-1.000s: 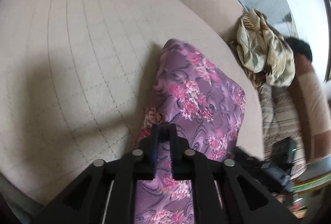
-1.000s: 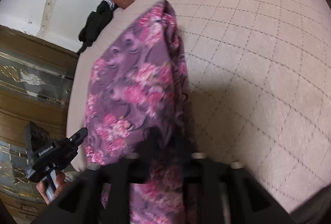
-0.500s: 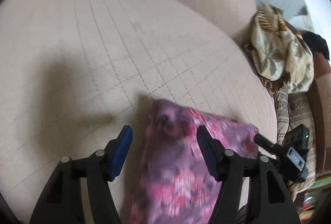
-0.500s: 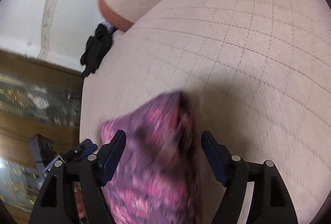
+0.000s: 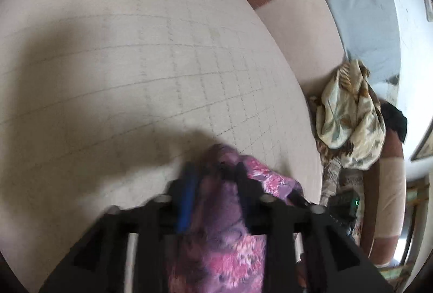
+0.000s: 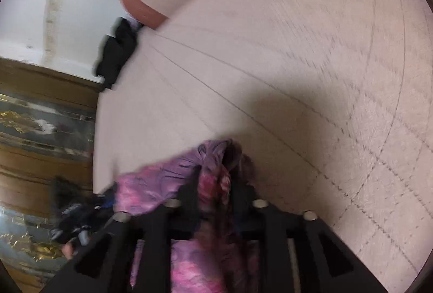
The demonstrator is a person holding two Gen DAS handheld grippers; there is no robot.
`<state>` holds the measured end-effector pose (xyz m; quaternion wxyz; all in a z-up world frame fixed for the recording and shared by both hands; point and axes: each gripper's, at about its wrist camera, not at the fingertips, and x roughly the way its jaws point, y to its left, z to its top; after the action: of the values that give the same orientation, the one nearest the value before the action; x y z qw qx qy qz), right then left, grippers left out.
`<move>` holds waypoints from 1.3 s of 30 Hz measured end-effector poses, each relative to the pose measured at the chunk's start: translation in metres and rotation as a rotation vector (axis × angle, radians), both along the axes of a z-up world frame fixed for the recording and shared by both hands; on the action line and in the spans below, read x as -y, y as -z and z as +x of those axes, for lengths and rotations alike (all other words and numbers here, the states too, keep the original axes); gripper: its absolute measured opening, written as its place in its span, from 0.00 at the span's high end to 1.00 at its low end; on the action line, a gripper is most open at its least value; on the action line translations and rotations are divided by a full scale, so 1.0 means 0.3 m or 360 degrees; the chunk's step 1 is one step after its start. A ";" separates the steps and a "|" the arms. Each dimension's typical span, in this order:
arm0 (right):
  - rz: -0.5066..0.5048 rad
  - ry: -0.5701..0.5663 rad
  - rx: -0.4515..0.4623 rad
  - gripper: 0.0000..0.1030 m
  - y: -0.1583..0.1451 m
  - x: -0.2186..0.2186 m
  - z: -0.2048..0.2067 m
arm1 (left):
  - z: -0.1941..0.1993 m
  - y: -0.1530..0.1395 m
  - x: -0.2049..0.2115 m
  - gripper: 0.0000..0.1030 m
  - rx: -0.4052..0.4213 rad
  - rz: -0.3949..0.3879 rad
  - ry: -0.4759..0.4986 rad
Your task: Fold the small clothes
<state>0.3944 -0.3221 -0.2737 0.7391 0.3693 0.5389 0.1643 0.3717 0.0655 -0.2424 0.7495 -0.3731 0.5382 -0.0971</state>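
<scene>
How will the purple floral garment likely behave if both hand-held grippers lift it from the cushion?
Probably floppy: the purple floral garment bunches into folds between the left hand-held gripper fingers. Likely light, since thin cloth puckers at the right hand-held gripper. The span between grips would probably sag onto the quilted cushion.

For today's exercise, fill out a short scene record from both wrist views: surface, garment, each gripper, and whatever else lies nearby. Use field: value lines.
surface: beige quilted cushion
garment: purple floral cloth, bunched at the near edge
left gripper: jaws just closed, clamped on the cloth
right gripper: jaws just closed, clamped on the cloth
nearby: cream leaf-print cloth heaped beside the cushion; black garment at the far corner
fold: not finished
</scene>
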 end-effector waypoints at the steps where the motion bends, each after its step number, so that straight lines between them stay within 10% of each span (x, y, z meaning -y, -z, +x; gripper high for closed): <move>1: 0.0037 0.0028 0.0024 0.58 -0.022 0.010 -0.029 | -0.021 -0.033 0.000 0.65 0.0048 0.0035 0.0010; 3: 0.0033 0.0063 0.0118 0.21 -0.099 0.032 -0.123 | -0.090 -0.108 0.012 0.49 0.0149 0.0120 0.0086; 9: 0.0101 0.0070 0.0286 0.20 -0.132 0.024 -0.597 | -0.485 -0.178 0.141 0.34 0.0257 0.0533 0.0401; 15: -0.0139 0.0012 0.0197 0.45 -0.030 -0.064 -0.824 | -0.699 -0.041 0.212 0.38 0.0196 0.0740 0.0342; 19: -0.0198 -0.0015 0.0242 0.50 -0.051 -0.095 -0.813 | -0.701 -0.045 0.201 0.62 0.0213 0.0623 0.0351; 24: -0.0315 -0.0035 0.0226 0.86 -0.039 -0.108 -0.845 | -0.709 -0.027 0.181 0.93 0.0192 0.0503 0.0348; 39: -0.0458 0.0006 0.0173 0.92 -0.036 -0.113 -0.883 | -0.797 -0.069 0.255 0.92 0.0375 0.0883 0.0378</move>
<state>0.1297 -0.2882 -0.2629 0.8127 0.2512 0.5154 0.1037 0.1326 -0.0109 -0.2217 0.8631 -0.0754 0.4936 -0.0761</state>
